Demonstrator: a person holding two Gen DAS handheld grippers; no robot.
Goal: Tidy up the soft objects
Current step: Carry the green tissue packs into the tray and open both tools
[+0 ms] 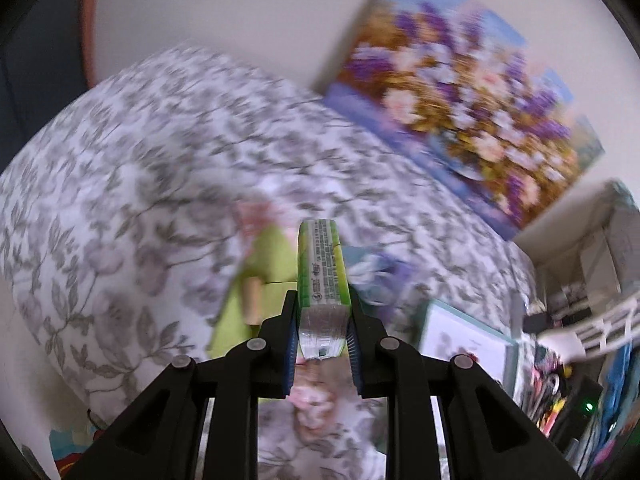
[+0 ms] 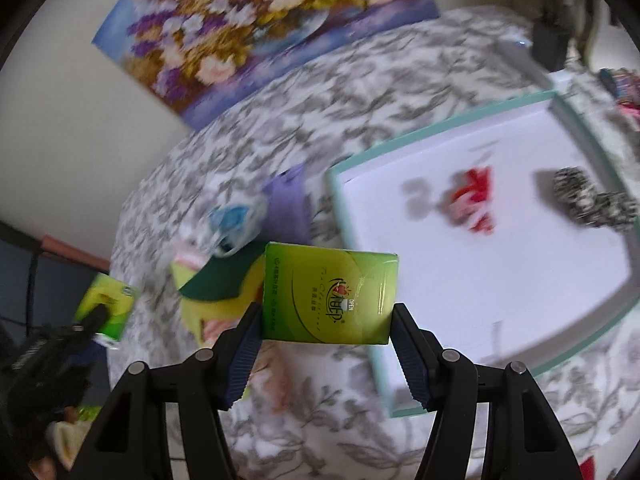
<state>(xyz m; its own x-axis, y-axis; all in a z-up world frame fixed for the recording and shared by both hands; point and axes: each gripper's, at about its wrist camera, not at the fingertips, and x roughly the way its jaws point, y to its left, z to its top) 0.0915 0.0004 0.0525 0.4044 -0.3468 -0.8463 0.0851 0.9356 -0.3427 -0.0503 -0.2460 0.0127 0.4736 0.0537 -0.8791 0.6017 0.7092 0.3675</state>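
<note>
My left gripper [image 1: 322,320] is shut on a green tissue pack [image 1: 322,268], held edge-on above the floral tablecloth [image 1: 132,184]. In the right wrist view that same pack [image 2: 106,300] shows at the far left, in the other black gripper. My right gripper [image 2: 326,320] is shut on a second green tissue pack [image 2: 328,296], held flat by its short sides. Beyond it lies a heap of soft things: a purple cloth [image 2: 288,204], a blue-white bundle [image 2: 232,220] and a dark green sponge pad [image 2: 220,280]. A white tray with a teal rim [image 2: 440,124] sits to the right.
In the tray lie a red-and-white soft item [image 2: 474,200] and a black-and-white scrunchie [image 2: 588,200]. A flower painting [image 2: 256,28] leans on the wall behind the table. A light green cloth with a small wooden piece [image 1: 252,300] lies under the left gripper. Clutter [image 1: 560,392] crowds the table's right side.
</note>
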